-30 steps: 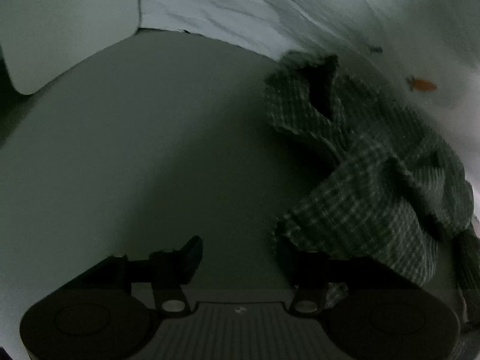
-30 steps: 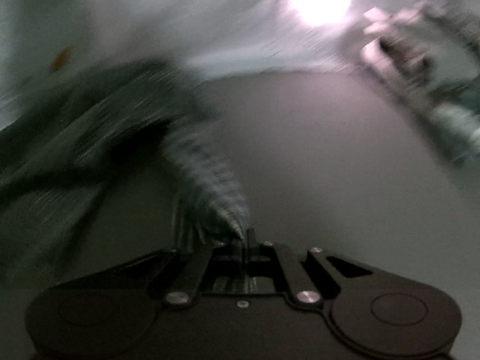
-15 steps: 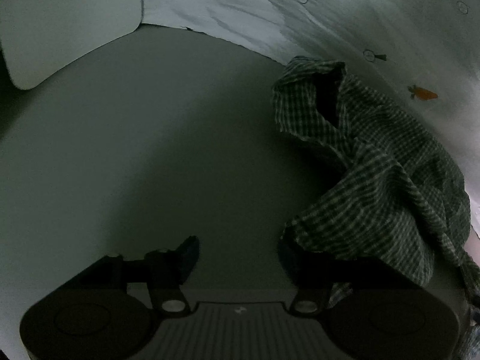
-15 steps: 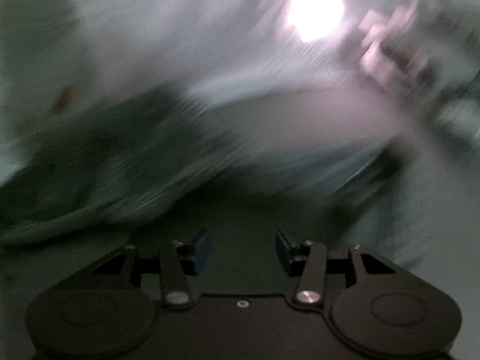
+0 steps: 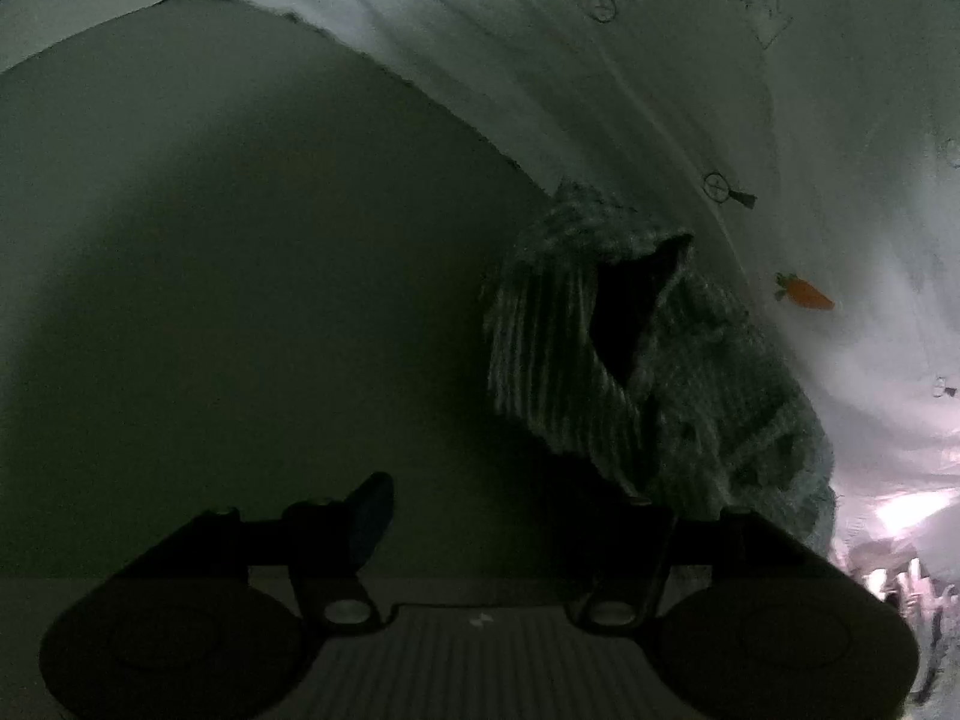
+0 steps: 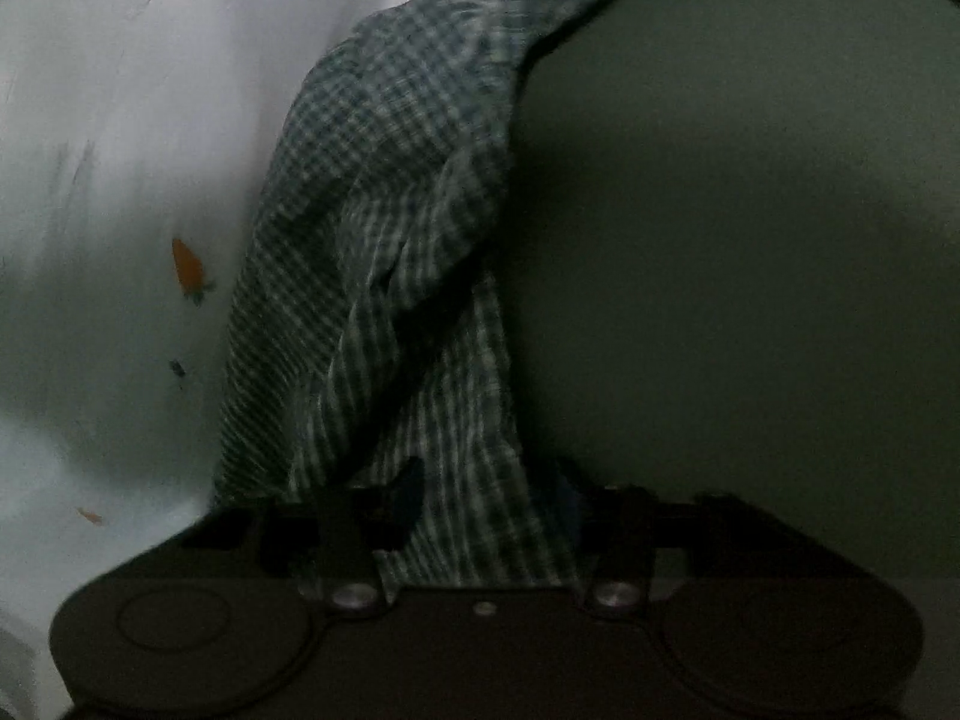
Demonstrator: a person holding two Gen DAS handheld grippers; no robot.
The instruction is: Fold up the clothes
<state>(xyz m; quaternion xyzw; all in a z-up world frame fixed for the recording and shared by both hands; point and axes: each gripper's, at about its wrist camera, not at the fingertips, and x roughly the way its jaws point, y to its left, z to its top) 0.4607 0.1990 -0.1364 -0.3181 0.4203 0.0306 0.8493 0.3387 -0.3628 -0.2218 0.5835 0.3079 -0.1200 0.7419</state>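
Right wrist view: your right gripper (image 6: 486,498) is closing with the checked garment (image 6: 384,228) between its jaws, so gather one edge only, while your left gripper (image 5: 510,510) opens empty, the cloth at its right finger.

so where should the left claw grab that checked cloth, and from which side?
Probably the loose rim around the dark opening of the checked cloth: a free fold standing off the table. Bring the left claw, jaws opening and nothing between them, in from the bare table side, one finger slipping into the opening.
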